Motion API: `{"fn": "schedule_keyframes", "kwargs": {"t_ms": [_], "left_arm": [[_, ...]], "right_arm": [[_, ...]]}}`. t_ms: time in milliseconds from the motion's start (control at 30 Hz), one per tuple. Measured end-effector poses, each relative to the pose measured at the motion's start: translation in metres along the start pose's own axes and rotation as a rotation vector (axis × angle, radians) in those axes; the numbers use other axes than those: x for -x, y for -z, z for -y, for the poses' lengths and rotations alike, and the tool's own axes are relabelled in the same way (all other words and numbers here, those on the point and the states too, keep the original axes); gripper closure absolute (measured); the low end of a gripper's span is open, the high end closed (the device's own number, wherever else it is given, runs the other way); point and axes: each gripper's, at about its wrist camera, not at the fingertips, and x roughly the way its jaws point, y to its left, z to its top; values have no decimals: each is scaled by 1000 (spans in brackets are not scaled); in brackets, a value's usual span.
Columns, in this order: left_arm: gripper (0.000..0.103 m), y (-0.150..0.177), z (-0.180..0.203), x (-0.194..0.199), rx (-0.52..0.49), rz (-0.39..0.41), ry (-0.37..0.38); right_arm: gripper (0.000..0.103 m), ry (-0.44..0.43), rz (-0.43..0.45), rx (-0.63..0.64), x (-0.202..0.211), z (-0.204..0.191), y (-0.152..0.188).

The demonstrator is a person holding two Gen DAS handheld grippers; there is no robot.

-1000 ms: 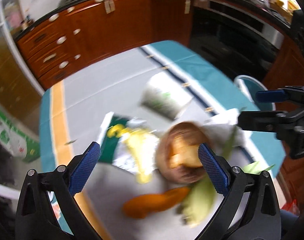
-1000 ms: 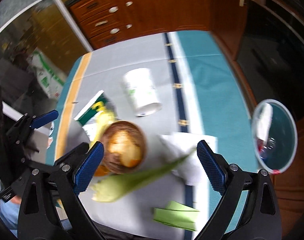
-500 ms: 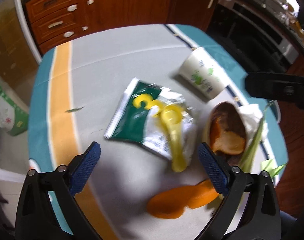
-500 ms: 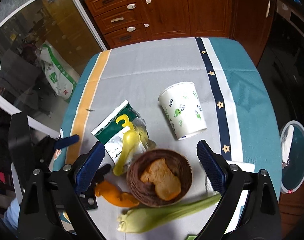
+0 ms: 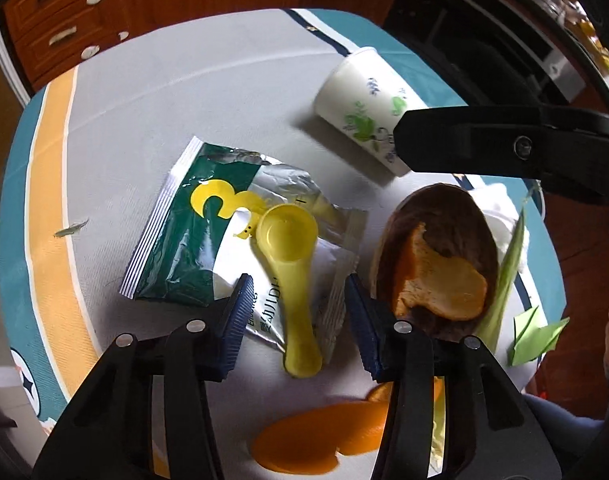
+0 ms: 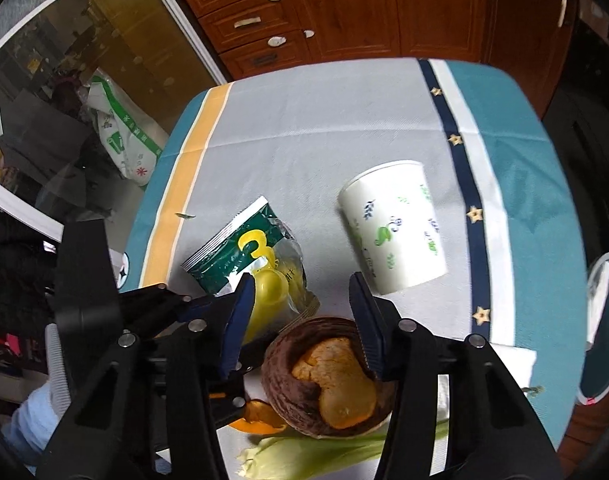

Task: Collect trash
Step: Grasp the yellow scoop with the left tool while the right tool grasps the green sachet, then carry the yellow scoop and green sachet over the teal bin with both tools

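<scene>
Beside the brown coconut shell, on the striped worktop, lies a green foil packet with a yellow scoop on it. The left gripper is closing, its fingers apart around the scoop's handle. The right gripper is closing over the shell's far rim, not touching it. A paper cup lies tipped beyond the shell.
</scene>
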Motion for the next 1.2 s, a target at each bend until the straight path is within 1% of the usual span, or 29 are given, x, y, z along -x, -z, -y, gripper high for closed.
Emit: {"fn": "schedule_keyframes", "kwargs": {"t_ms": [33, 167, 367, 433, 533, 600, 700, 800, 833, 867, 900, 933, 967, 1000, 1033, 1200], "left_arm": [[88, 1, 0, -1, -5, -3, -18], [88, 7, -9, 6, 6, 11, -33], [88, 14, -40, 19, 100, 28, -9], [88, 17, -49, 23, 123, 28, -14], [88, 23, -60, 30, 152, 41, -19], [88, 26, -67, 35, 170, 52, -18], [88, 32, -79, 34, 192, 44, -25], [88, 33, -88, 30, 213, 41, -10], [87, 34, -88, 30, 213, 44, -11], [87, 34, -87, 30, 211, 45, -15], [87, 34, -86, 29, 210, 45, -16], [87, 34, -85, 29, 207, 44, -20], [87, 34, -83, 28, 202, 45, -26], [87, 34, -82, 27, 196, 40, -41], [87, 34, -81, 28, 196, 42, -53], [88, 35, -77, 43, 202, 71, -96]], "right_arm": [[58, -3, -3, 0, -2, 0, -1], [59, -18, -22, 0, -14, -3, -6], [59, -22, -92, 19, -51, -15, -14], [64, -16, -122, 31, -69, -22, -16], [65, -17, -153, 43, -89, -30, -19], [68, -26, -163, 53, -97, -36, -20], [68, -45, -168, 75, -107, -50, -24], [70, -28, -157, 104, -111, -62, -25], [76, -28, -148, 114, -111, -66, -25], [77, -33, -160, 122, -113, -69, -23], [79, -17, -140, 144, -112, -73, -21], [82, -14, -149, 166, -114, -78, -18], [98, -17, -142, 183, -113, -83, -15], [98, -40, -159, 175, -114, -84, -13], [98, -47, -157, 168, -112, -86, -11], [99, -33, -71, 186, -80, -94, -13]]}}
